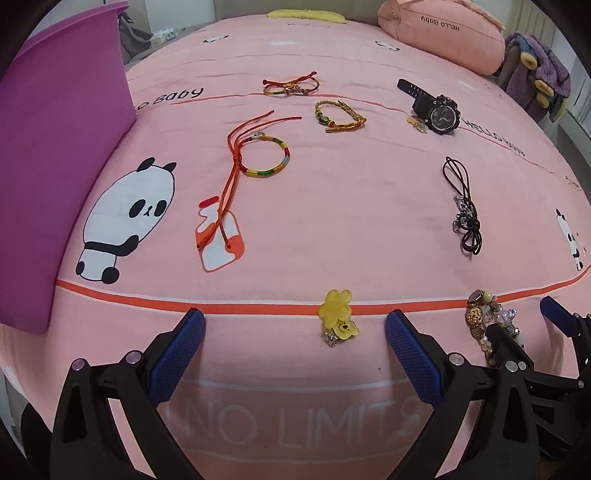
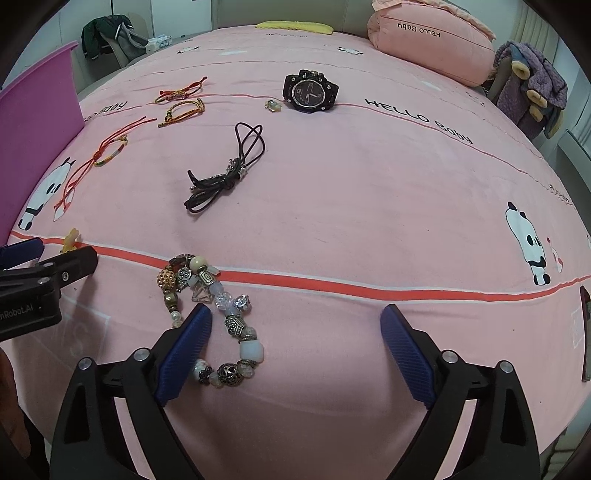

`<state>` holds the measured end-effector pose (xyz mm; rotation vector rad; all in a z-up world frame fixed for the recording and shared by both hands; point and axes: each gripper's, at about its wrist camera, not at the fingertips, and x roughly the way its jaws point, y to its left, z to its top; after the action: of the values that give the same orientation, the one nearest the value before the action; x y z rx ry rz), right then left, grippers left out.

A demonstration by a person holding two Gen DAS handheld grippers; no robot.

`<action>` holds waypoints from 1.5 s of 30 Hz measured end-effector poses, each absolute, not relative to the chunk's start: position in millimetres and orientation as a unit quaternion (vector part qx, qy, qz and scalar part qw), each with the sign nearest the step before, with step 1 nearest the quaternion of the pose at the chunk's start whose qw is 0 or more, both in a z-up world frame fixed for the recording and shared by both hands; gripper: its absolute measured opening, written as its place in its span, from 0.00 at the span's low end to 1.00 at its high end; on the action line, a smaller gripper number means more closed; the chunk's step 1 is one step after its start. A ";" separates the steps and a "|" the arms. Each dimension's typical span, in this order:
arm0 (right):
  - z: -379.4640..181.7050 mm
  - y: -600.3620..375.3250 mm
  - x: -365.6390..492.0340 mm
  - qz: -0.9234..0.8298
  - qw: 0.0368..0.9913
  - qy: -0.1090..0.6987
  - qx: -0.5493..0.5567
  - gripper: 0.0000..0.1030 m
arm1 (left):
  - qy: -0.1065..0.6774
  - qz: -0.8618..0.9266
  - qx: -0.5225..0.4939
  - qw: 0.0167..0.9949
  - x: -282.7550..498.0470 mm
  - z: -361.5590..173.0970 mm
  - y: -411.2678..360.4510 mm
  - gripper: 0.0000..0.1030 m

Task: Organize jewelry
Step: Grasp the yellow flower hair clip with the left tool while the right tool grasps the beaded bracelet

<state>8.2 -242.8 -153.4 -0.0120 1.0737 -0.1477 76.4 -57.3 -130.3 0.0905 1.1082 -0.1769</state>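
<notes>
You are in a home bedroom, working over a bed. A pink bedsheet [image 2: 369, 192] printed with pandas covers it. A matching pink pillow [image 2: 432, 48] lies at one o'clock, clothes [image 2: 107, 35] are heaped at eleven, and a purple garment [image 2: 532, 88] hangs at two.

Even soft indoor light, sharp, strong fisheye edge distortion

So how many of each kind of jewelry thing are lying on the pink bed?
String bracelets: 3
Beaded bracelet: 1
Watch: 1
Black cord: 1
Yellow bear charm: 1
Tiny pale charm by the watch: 1
Total: 8
</notes>
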 end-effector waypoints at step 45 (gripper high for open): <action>-107.3 -225.9 -17.7 0.021 0.884 0.462 0.074 0.15 | 0.524 -0.180 0.019 0.832 54.2 -91.6 -65.4 0.15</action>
<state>-17.7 -225.9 -107.3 0.1544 0.9609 0.0433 54.2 -65.4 -91.6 0.0407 1.1105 -0.3810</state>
